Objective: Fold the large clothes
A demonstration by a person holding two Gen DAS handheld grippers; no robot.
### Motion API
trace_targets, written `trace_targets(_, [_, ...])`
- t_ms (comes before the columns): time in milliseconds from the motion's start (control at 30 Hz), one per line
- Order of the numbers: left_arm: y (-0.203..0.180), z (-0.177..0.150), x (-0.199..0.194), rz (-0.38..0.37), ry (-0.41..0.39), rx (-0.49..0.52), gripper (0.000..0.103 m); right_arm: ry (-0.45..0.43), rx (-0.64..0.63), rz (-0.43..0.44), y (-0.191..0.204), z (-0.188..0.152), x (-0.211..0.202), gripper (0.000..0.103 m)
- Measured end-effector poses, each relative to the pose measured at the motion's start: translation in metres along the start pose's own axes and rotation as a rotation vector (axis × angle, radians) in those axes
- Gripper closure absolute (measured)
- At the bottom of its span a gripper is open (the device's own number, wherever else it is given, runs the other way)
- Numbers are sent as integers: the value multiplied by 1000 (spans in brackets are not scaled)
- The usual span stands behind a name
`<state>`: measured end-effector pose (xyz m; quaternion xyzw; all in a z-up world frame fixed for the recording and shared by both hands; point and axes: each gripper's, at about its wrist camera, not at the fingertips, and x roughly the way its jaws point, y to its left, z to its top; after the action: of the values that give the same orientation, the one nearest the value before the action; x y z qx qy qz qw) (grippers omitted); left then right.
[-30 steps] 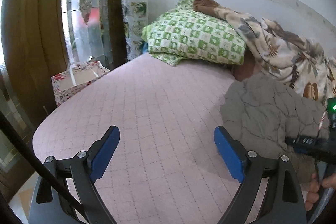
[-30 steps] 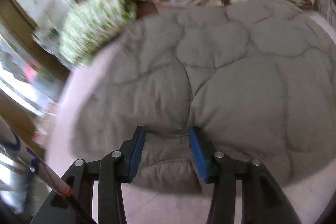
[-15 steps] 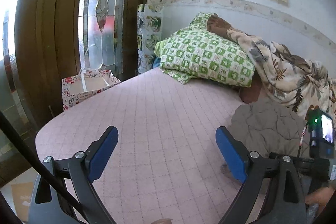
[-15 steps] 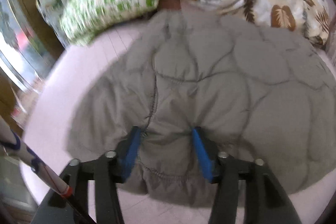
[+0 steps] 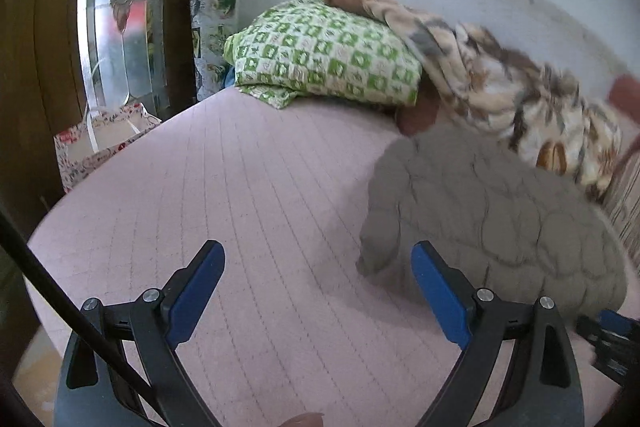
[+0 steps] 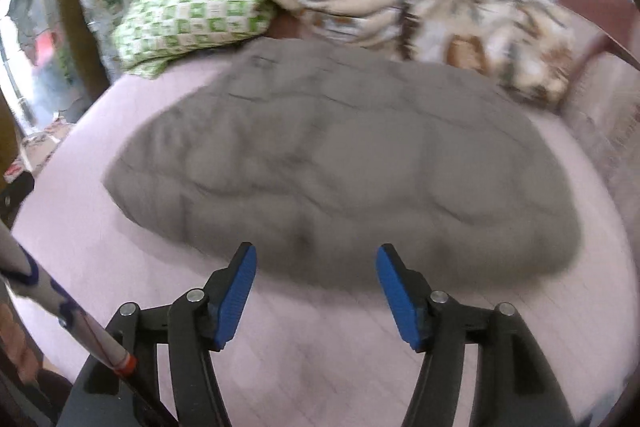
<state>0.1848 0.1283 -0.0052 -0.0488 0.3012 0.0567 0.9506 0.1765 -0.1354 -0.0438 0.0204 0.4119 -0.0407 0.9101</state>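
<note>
A grey quilted garment (image 6: pixel 340 171) lies in a folded heap on the pink bed (image 6: pixel 320 367). It also shows in the left wrist view (image 5: pixel 492 215), at the right. My right gripper (image 6: pixel 316 267) is open and empty, just in front of the garment's near edge, not touching it. My left gripper (image 5: pixel 318 267) is open and empty over the pink bed cover (image 5: pixel 240 207), its right finger close to the garment's left corner. A bit of the right gripper (image 5: pixel 612 335) shows at the lower right of the left wrist view.
A green checked pillow (image 5: pixel 320 59) and a leaf-print blanket (image 5: pixel 520 95) lie at the head of the bed by the wall. A floral gift bag (image 5: pixel 100 143) stands beside the bed at the left, near a wooden door with glass.
My right gripper has let go of the garment's edge, opened wide and drawn back. The garment now lies flat. The left gripper stayed open and swung towards the garment.
</note>
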Motion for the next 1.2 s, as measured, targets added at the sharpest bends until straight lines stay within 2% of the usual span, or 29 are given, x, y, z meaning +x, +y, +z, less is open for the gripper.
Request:
trace_targets(67, [-14, -8, -4, 29, 0, 44, 9, 8, 37, -14, -19, -20, -11, 31])
trace_targets(133, [-26, -16, -11, 26, 2, 68, 9, 27, 65, -29, -35, -38, -18, 30])
trace_targets(300, [-61, -45, -37, -64, 64, 154, 9, 54, 118, -74, -67, -77, -34, 30])
trace_targets(433, [-82, -74, -65, -110, 102, 213, 9, 30, 142, -105, -85, -99, -55, 29])
trace_targets(633, [-98, -97, -107, -121, 136, 224, 9, -20, 133, -153, -90, -117, -80, 28])
trace_targets(867, [-102, -97, -147, -138, 100, 230, 9, -58, 85, -193, -80, -132, -103, 23])
trace_targets(1200, [-102, -100, -175, -168, 89, 232, 9, -101, 113, -183, -79, -135, -129, 22])
